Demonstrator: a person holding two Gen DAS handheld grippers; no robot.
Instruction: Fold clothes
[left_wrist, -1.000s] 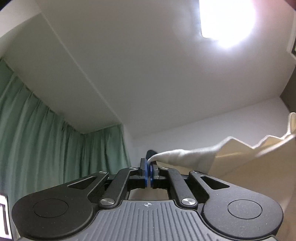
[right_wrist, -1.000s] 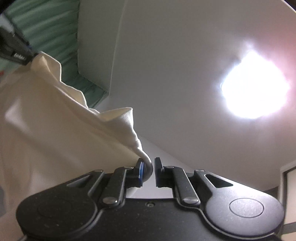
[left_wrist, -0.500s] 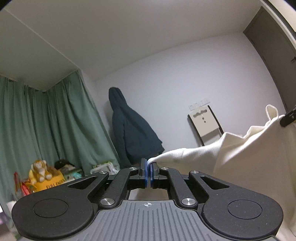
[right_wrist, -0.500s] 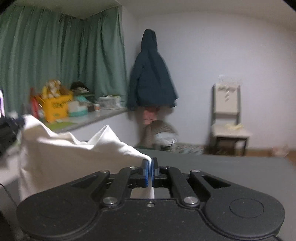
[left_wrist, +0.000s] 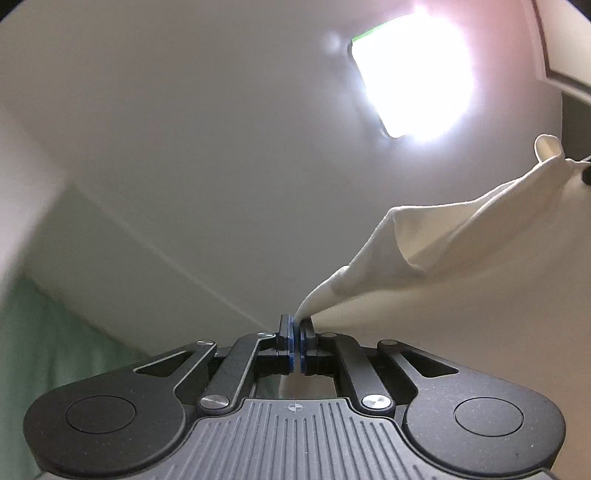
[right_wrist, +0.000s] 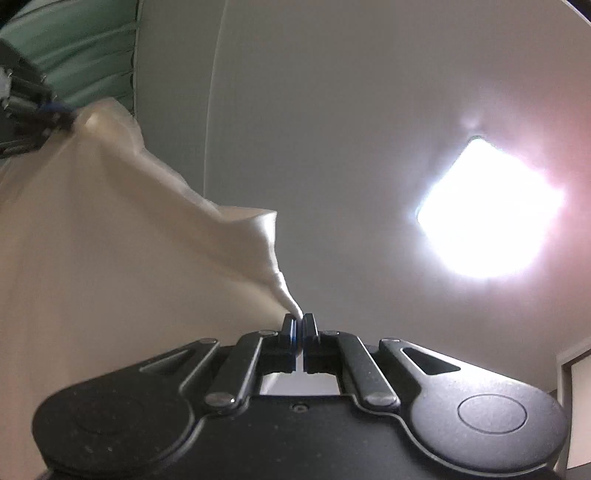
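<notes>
A cream white garment (left_wrist: 461, 266) hangs stretched in the air between my two grippers. My left gripper (left_wrist: 296, 325) is shut on one corner of it, and the cloth runs up and to the right. In the right wrist view the same garment (right_wrist: 92, 240) fills the left side, with my right gripper (right_wrist: 299, 323) shut on its other corner. The left gripper (right_wrist: 33, 107) shows at the far left of that view, pinching the cloth's upper corner. Both cameras point up at the ceiling.
A bright ceiling light (left_wrist: 413, 74) glares overhead, also in the right wrist view as a ceiling light (right_wrist: 487, 210). Green curtains (right_wrist: 74, 48) hang at the upper left, and a curtain (left_wrist: 33, 350) edge shows at the left. A door frame (right_wrist: 572, 373) is at the right.
Both grippers have tilted back up from facing the room to facing the ceiling, lifting the garment with them. Both stay shut on its corners.
</notes>
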